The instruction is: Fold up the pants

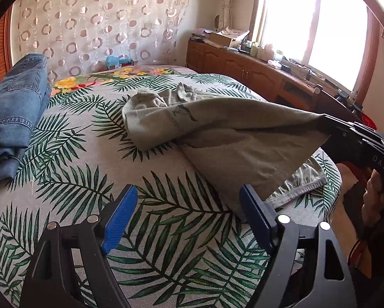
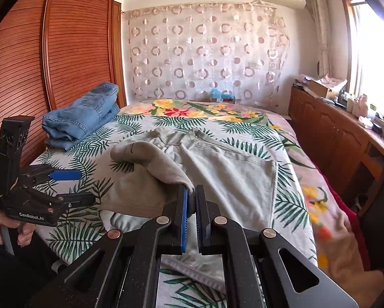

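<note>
Pale grey-green pants (image 2: 230,174) lie spread on the bed with the leaf-print sheet (image 2: 71,233). My right gripper (image 2: 190,196) is shut on the edge of one pant leg and holds that cloth lifted and doubled back over the rest. In the left wrist view the raised leg (image 1: 243,138) stretches like a tent up to the right gripper (image 1: 326,125) at the right. My left gripper (image 1: 189,215) hovers open over the sheet with nothing between its blue pads (image 1: 122,218), just left of the hanging cloth. It also shows at the left of the right wrist view as the left gripper (image 2: 80,186).
Folded blue jeans (image 2: 84,118) rest at the bed's far left beside a slatted wooden wardrobe (image 2: 63,51). A long wooden cabinet (image 2: 333,133) with clutter runs under the window on the right. A floral blanket (image 2: 192,110) covers the head of the bed.
</note>
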Demonstrator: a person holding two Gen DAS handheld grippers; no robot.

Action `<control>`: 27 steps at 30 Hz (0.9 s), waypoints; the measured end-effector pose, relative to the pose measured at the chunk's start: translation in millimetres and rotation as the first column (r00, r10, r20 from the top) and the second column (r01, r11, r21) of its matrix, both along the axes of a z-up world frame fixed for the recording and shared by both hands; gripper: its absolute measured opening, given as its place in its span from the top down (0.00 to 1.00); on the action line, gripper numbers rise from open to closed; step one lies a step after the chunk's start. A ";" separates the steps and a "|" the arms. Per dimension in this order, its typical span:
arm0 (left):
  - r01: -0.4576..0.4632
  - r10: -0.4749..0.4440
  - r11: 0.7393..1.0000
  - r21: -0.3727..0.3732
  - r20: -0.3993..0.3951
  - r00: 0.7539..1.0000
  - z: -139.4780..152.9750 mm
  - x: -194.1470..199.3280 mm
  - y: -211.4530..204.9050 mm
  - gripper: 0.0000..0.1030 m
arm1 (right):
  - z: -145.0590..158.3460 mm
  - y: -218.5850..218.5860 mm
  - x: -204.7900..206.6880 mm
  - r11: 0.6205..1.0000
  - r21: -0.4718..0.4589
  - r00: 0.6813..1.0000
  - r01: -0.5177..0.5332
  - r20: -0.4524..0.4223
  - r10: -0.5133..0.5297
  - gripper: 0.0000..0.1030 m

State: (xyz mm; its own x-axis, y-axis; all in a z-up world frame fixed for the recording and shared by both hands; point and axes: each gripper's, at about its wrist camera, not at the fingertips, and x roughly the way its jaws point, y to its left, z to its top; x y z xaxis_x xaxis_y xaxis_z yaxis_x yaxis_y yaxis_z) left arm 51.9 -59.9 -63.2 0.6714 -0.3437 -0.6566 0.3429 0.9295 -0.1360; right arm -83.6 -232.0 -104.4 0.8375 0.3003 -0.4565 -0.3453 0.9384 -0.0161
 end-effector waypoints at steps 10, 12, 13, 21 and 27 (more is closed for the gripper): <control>0.053 -0.053 0.998 0.026 0.025 0.998 9.8 7.9 -21.4 0.20 | 1.8 -0.9 -11.7 0.998 -0.005 0.998 0.058 0.000 -0.058 0.95; 0.060 -0.061 0.998 0.032 0.031 0.998 11.3 9.5 -26.4 0.20 | 1.1 -2.0 -14.1 0.998 -0.006 0.998 0.070 -0.001 -0.070 0.95; 0.065 -0.066 0.997 0.032 0.031 0.997 11.8 11.1 -28.9 0.20 | 1.4 -2.2 -15.8 0.997 -0.006 0.997 0.074 -0.002 -0.074 0.95; 0.064 -0.065 0.997 0.037 0.033 0.997 6.7 14.5 -40.2 0.20 | -6.7 -7.1 -24.9 0.994 -0.010 0.993 0.112 -0.037 -0.112 0.95; 0.067 -0.068 0.997 0.046 0.018 0.998 0.2 16.1 -46.1 0.20 | -11.7 -10.5 -27.7 0.992 -0.025 0.988 0.126 -0.086 -0.128 0.95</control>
